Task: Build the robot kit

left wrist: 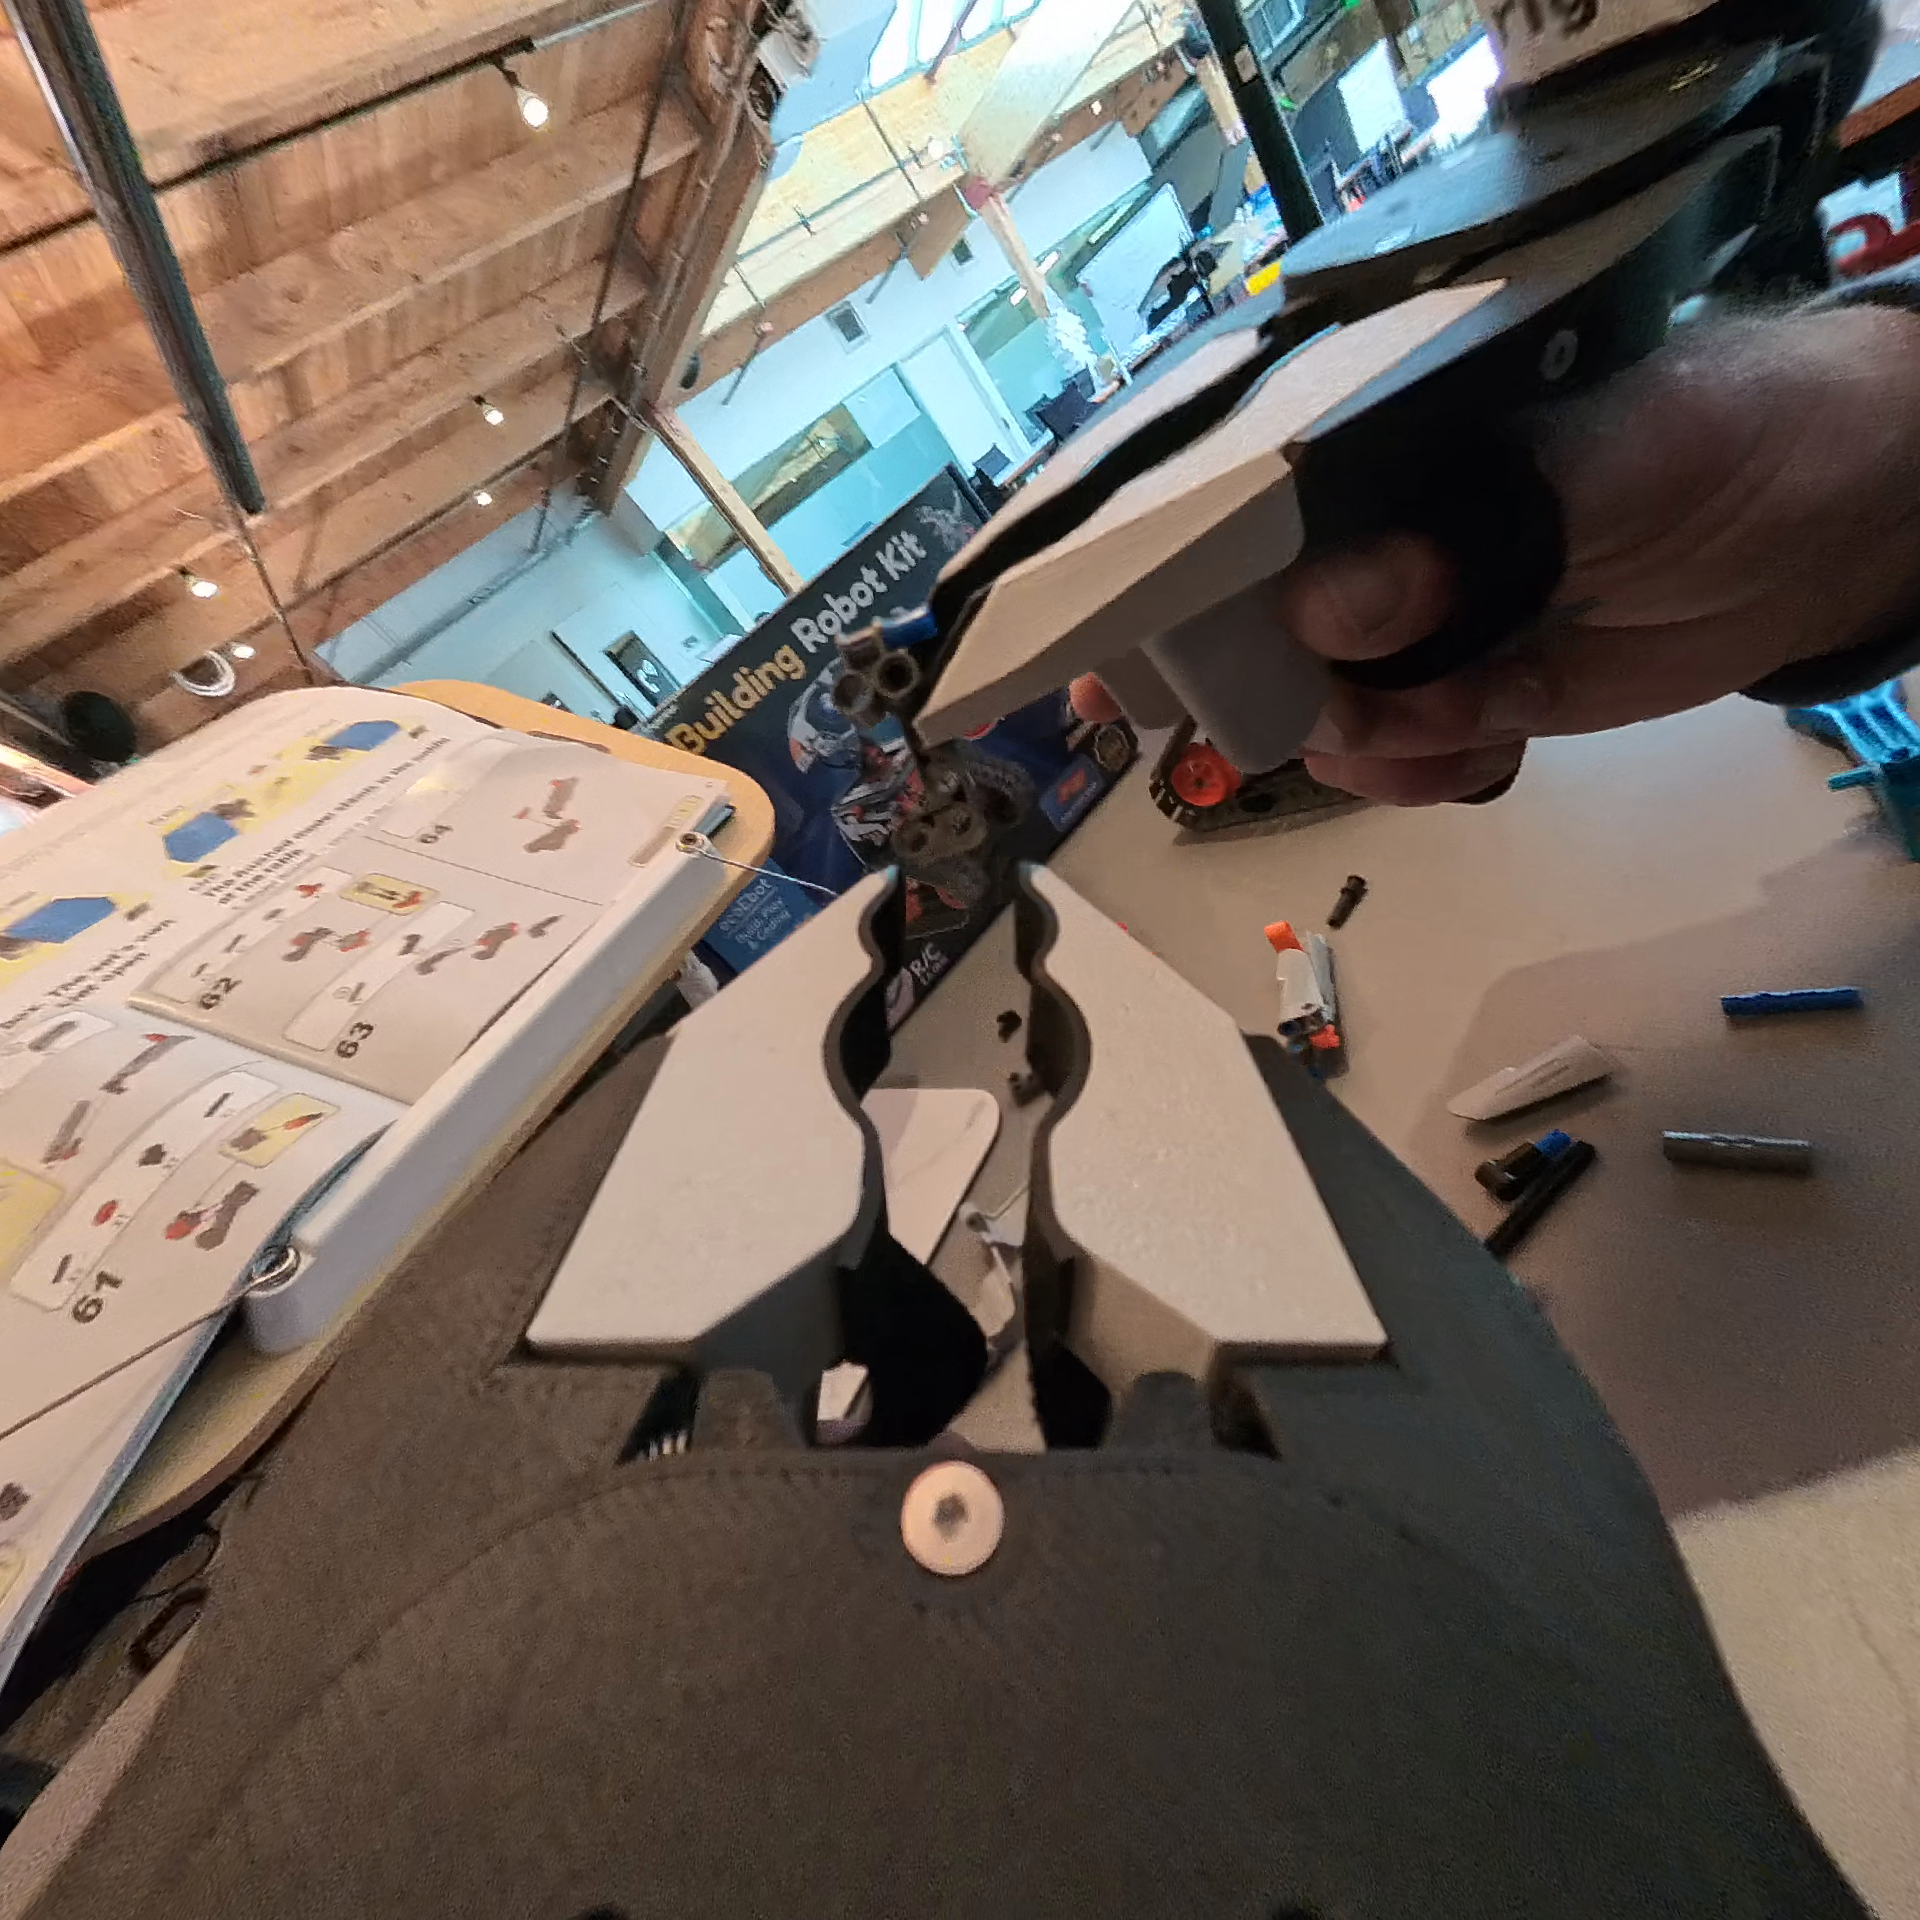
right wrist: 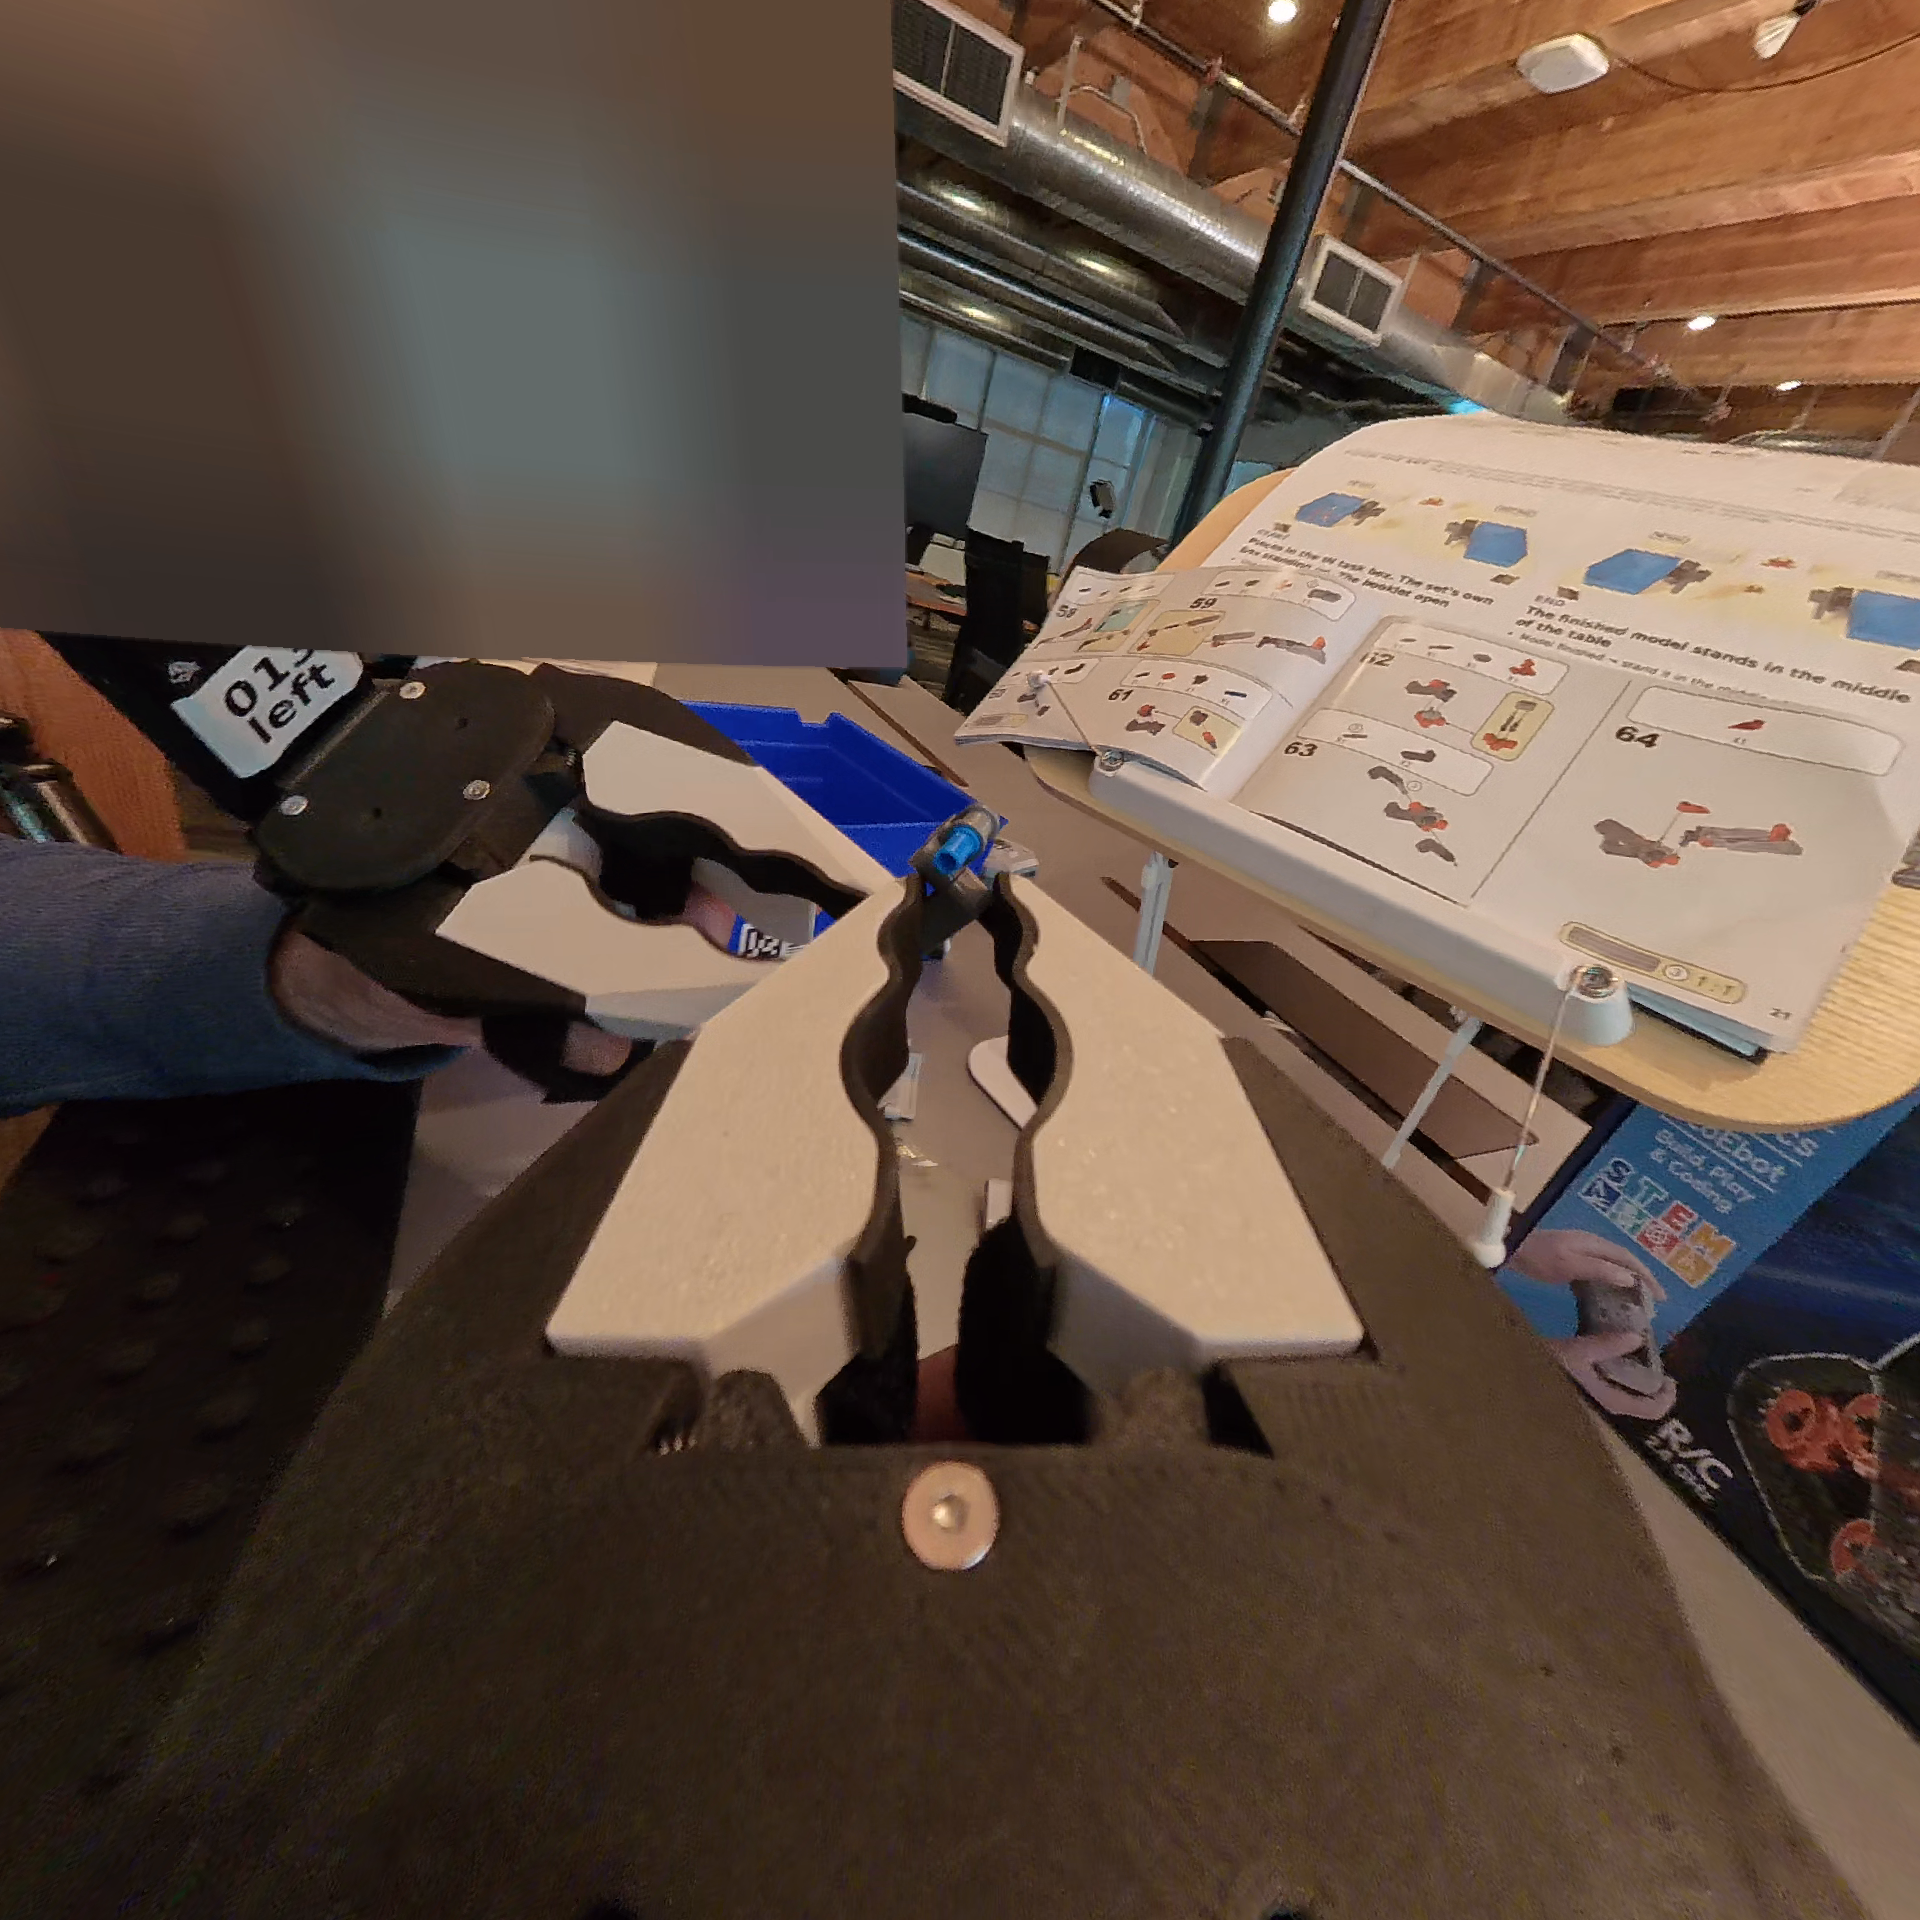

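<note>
A small grey building-kit assembly (left wrist: pixel 914 748) with a blue pin at its top is held up in the air above the bench (left wrist: pixel 1558 1299), pinched at its upper end between the tips of the right gripper (right wrist: pixel 951 899), whose white fingers (right wrist: pixel 748 1174) are drawn nearly together on it. In the left wrist view the piece hangs down from that grip as a thin rod with clustered round connectors at both ends. The left gripper (left wrist: pixel 961 878) sits just below the piece's lower end, its fingers (left wrist: pixel 1174 1164) standing a narrow gap apart with nothing between them; whether the tips touch the piece cannot be told. A person's hand (left wrist: pixel 1621 582) in a black fingerless glove holds the right gripper's handle. To the left, an open instruction booklet (left wrist: pixel 260 987) lies on a tilted wooden stand (left wrist: pixel 748 821), clipped along its lower edge. Behind the piece stands a dark printed kit box (left wrist: pixel 821 727). On the bench to the right lie loose parts: a blue beam (left wrist: pixel 1789 1001), a grey beam (left wrist: pixel 1735 1151), a white curved panel (left wrist: pixel 1527 1081), a small wheeled chassis (left wrist: pixel 1226 790). A blue bin (right wrist: pixel 831 769) shows behind the left gripper in the right wrist view.
</note>
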A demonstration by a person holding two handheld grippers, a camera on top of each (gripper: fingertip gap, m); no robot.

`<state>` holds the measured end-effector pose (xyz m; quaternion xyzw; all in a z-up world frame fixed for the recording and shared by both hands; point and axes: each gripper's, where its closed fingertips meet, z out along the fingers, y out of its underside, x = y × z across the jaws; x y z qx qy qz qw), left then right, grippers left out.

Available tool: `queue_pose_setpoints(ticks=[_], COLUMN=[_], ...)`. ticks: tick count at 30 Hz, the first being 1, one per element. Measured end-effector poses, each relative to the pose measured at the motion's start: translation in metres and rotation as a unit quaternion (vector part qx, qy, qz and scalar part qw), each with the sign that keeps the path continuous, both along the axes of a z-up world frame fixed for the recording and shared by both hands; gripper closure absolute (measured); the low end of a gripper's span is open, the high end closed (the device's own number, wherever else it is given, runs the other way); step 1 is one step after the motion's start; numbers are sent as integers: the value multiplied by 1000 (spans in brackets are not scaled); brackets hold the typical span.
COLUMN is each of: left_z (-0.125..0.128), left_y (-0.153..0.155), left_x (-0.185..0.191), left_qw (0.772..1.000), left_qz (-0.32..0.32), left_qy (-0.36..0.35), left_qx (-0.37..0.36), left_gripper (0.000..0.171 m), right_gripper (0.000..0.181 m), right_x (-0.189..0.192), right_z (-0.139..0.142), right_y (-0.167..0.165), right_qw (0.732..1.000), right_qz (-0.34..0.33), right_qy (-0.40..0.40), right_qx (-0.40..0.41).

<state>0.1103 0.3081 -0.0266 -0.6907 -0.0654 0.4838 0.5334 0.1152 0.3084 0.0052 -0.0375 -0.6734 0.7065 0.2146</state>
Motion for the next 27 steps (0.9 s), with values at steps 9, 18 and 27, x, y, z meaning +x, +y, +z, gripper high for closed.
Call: queue_pose_setpoints(ticks=[9,18,27], left_z=[-5,-5,-13], left_y=[-15,-22,-10], left_x=[-2,-8,-5], left_qw=[1000,999,999], left_qz=[11,24,3], left_qy=[-8,-17,-32], left_qx=[-13,14,8], left_gripper=[169,158,152], right_gripper=[170,170,171], right_x=[9,1,5], right_z=[-5,-6,-14], right_y=[-15,-7,-13], right_qw=[992,999,999], right_qz=[-94,-40,10], right_qy=[81,-10,-39], right_qx=[18,-24,-35])
